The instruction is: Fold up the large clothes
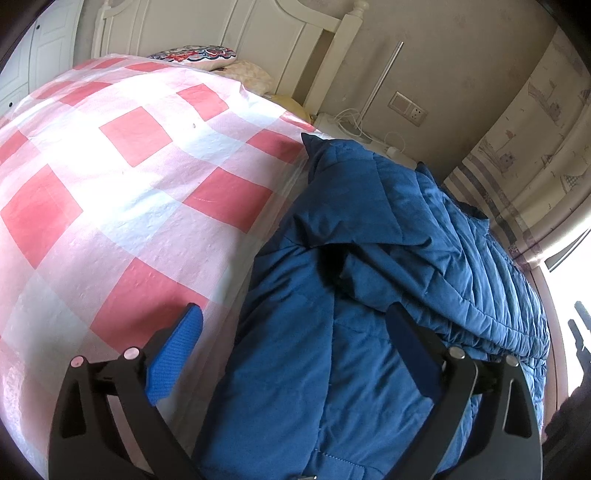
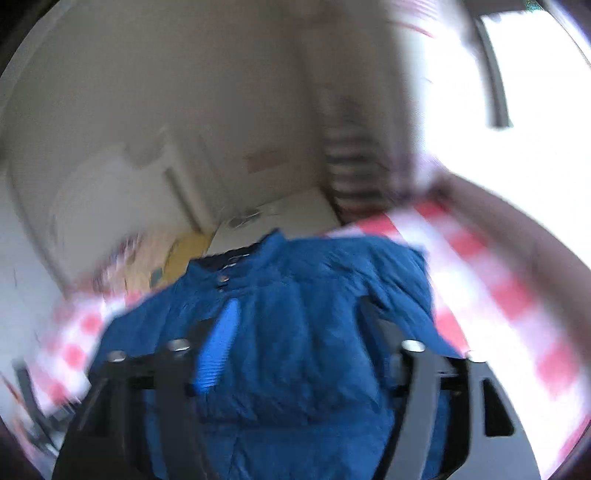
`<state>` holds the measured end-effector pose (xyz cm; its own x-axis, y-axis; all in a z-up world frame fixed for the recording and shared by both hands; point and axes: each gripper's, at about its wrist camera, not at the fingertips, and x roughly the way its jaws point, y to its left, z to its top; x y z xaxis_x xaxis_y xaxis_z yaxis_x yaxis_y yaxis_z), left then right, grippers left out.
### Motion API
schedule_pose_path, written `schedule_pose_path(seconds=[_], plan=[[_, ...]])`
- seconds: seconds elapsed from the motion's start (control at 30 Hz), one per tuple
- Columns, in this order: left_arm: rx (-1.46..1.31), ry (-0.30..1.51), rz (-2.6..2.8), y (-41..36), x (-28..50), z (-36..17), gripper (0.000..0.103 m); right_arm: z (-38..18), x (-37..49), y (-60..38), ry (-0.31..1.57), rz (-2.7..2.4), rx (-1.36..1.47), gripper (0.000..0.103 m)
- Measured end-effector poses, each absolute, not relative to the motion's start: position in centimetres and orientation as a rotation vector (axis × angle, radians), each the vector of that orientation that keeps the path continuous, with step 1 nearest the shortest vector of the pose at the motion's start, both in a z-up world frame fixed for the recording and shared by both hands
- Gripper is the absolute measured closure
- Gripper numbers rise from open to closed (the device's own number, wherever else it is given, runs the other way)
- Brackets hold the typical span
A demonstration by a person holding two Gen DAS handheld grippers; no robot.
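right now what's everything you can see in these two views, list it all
jacket: one, blue quilted, lying on the bed at its right side
bed cover: one, pink and white checked, spread over the bed
pillows: a patterned one and a cream one, at the head of the bed
headboard: one, white, behind the pillows
wall socket: one, beige, on the wall right of the headboard
cables: white, on a white surface under the socket
curtain: one, pale with striped print, far right
left claw: open, blue pads, over the jacket edge, holding nothing
right claw: open, over the jacket, view blurred
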<state>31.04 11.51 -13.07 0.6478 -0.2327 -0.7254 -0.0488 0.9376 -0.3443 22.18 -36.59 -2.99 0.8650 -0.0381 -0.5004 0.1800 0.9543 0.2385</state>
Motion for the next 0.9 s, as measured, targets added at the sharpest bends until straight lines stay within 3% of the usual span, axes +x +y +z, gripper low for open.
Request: schedule_pose_path(seconds=[0.1,0.23,0.43,0.73,0.9], plan=[[-0.353,0.864,-0.109,11.6,31.1,-13.1,0.004,-4.2,25.3,-33.8,0.591,-0.091,0.099,0.027],[-0.357,0.861,-0.113,11.7,31.0,-13.1,0.004,-10.1,28.6,-33.5,0.805,-0.081,0.033,0.026],[-0.409,0.836,-0.025,13.2,30.2,-12.0,0.005,-10.3,28.8,-34.0,0.813,-0.068,0.047,0.021],[-0.295,0.704,-0.142,8.0,31.9,-3.7,0.003,-10.3,29.3,-32.7,0.816,-0.069,0.027,0.018],[-0.131,0.858,-0.17,2.4,36.2,-8.9,0.003,-10.3,29.3,-32.9,0.815,-0.069,0.027,0.018]])
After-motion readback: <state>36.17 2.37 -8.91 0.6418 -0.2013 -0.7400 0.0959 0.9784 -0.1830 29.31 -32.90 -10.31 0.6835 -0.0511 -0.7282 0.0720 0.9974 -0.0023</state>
